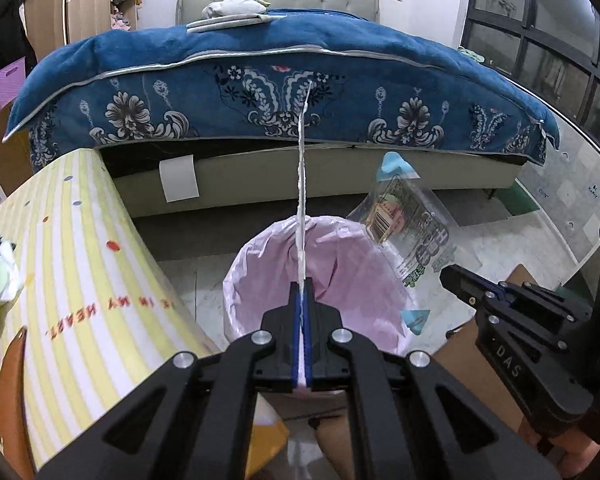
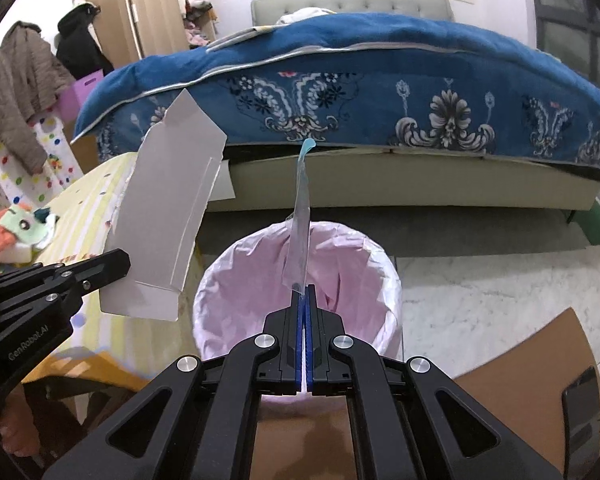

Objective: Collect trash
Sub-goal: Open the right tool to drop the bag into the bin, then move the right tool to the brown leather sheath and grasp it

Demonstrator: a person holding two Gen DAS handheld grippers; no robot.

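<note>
My left gripper [image 1: 302,285] is shut on a flattened white cardboard piece [image 1: 302,184], which shows edge-on here and stands up from the jaws. The right wrist view shows the same cardboard piece [image 2: 168,208] flat-on, sticking out of the left gripper [image 2: 118,262]. My right gripper [image 2: 304,292] is shut on a clear plastic wrapper [image 2: 300,232] with blue corners. From the left wrist, the printed wrapper [image 1: 408,232] hangs from the right gripper [image 1: 450,276]. Both pieces are held above a bin lined with a pink bag [image 1: 236,276] [image 2: 384,264].
A bed with a blue floral blanket [image 1: 284,80] stands behind the bin. A yellow striped cloth-covered table [image 1: 80,260] with toys sits close on the left. Brown cardboard [image 2: 540,360] with a dark phone [image 2: 580,408] on it lies on the marble floor at right.
</note>
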